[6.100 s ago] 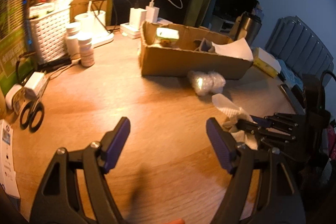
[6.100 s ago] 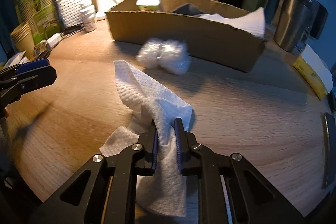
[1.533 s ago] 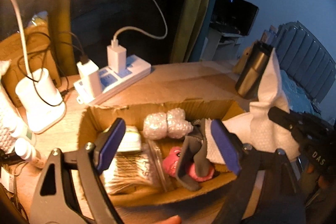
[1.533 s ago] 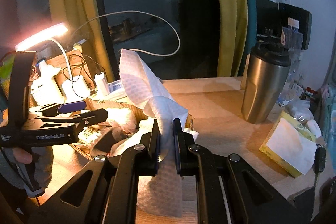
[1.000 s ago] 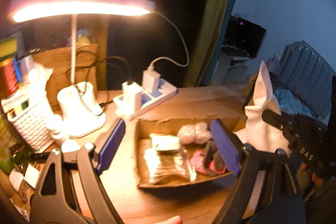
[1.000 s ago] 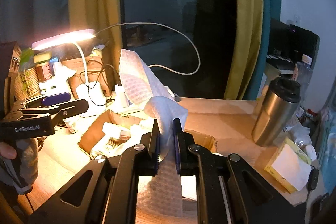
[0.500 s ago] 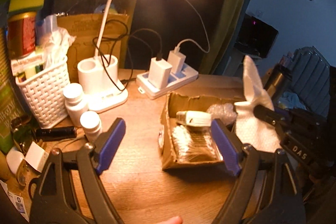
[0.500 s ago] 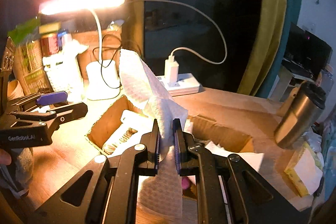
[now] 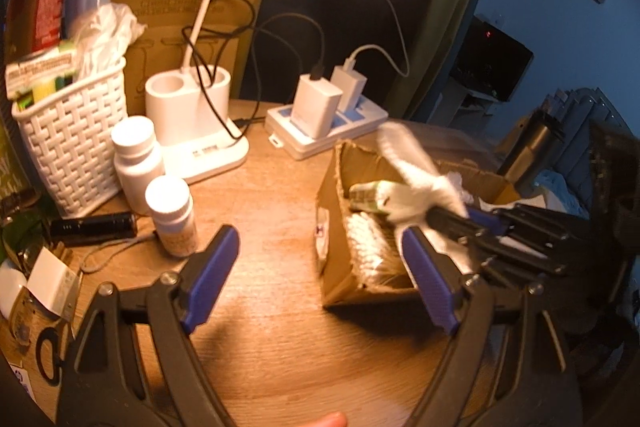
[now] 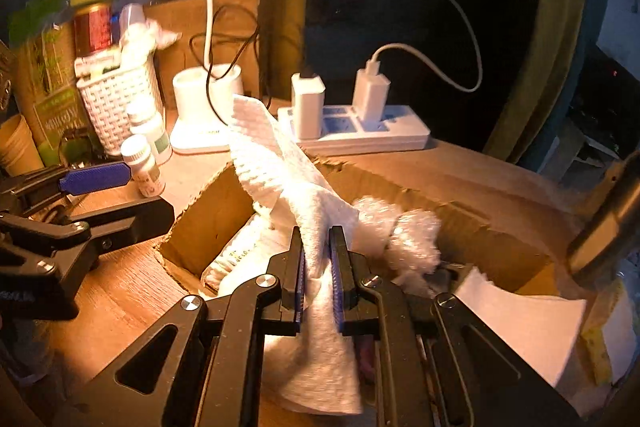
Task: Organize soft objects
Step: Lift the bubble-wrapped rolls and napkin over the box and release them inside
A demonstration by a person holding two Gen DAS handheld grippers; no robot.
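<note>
My right gripper (image 10: 318, 251) is shut on a white paper towel (image 10: 288, 179) and holds it over the left end of the open cardboard box (image 10: 200, 223). In the left wrist view the towel (image 9: 416, 183) and the right gripper (image 9: 448, 215) hang above the box (image 9: 334, 211). Inside the box lie a bubble-wrap bundle (image 10: 400, 231), a pack of cotton swabs (image 9: 368, 247) and another white tissue (image 10: 520, 323). My left gripper (image 9: 320, 267) is open and empty, above the table left of the box.
On the wooden table (image 9: 260, 195) stand two white pill bottles (image 9: 172, 215), a white woven basket (image 9: 68, 143), a lamp base (image 9: 192, 123) and a power strip with chargers (image 9: 328, 123). A steel tumbler (image 9: 532, 151) stands right of the box. Scissors (image 9: 48, 351) lie at the near left.
My right gripper has come down with the towel, closer over the box's left end. My left gripper has drawn back and lower, left of the box.
</note>
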